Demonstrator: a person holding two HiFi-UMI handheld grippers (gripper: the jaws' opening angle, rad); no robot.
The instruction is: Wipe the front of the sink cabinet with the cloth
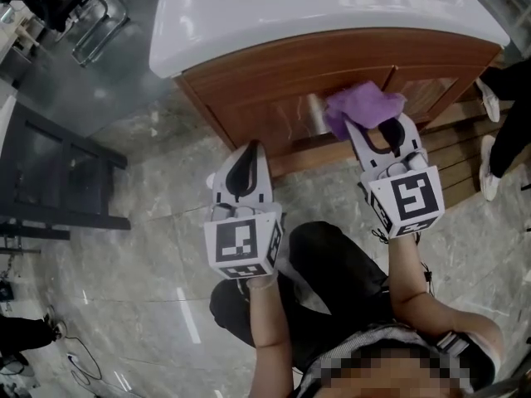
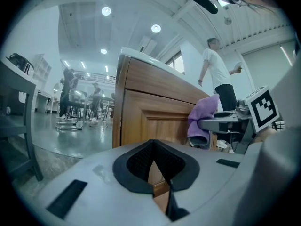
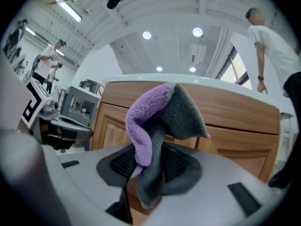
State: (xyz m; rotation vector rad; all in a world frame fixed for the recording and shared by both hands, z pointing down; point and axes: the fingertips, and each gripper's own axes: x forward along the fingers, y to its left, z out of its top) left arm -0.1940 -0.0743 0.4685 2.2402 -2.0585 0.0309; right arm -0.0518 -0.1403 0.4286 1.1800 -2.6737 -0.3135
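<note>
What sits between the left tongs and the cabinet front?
Nothing: the left tongs are shut and empty, with only air before the cabinet front, as the left gripper view shows.

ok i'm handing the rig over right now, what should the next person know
Left gripper: shut, empty, pointed at the cabinet and held short of it.
Right gripper: shut on the purple cloth, which is bunched at the wooden cabinet front, just under the white sink top, right of centre.
Done: cloth is gripped and at the wood; how much is already wiped cannot be told.
Left: wipe across the whole front.
</note>
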